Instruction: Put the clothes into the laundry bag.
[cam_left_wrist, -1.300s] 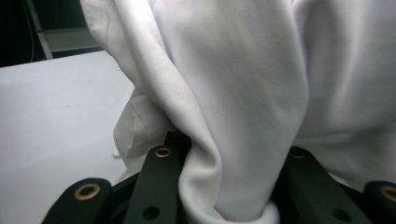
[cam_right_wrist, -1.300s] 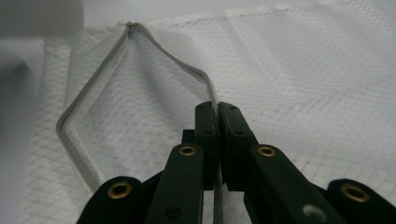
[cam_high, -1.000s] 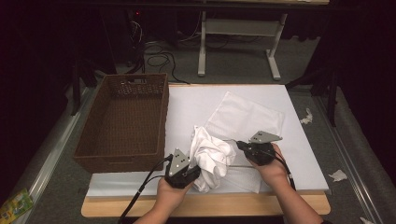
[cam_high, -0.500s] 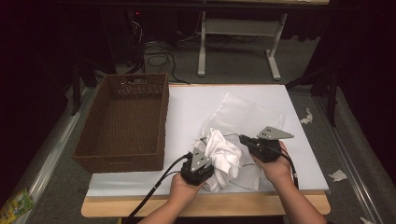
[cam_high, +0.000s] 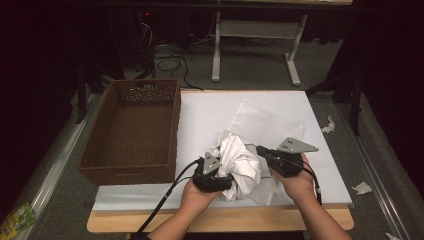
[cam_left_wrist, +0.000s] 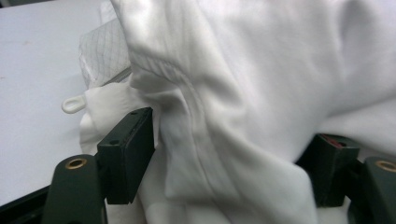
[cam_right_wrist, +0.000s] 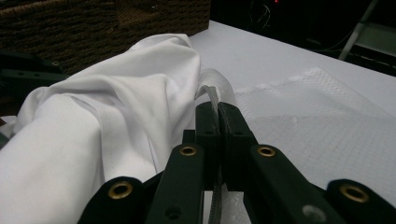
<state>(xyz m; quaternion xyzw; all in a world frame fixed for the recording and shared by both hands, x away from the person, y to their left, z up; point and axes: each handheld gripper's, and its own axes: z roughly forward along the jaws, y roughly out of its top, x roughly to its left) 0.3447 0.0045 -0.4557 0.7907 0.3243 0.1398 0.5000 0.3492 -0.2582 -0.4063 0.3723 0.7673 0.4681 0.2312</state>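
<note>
The right gripper (cam_right_wrist: 218, 109) pinches the edge of a mesh bag (cam_high: 265, 122). The left gripper (cam_left_wrist: 233, 154), jaws wide, straddles the bunched white cloth (cam_high: 242, 162) at the table's (cam_high: 210, 112) near edge, right of the wicker basket (cam_high: 132, 127).

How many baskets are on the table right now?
1: the brown wicker basket sits on the table's left side, left of the white garment; nothing lies inside it.
</note>
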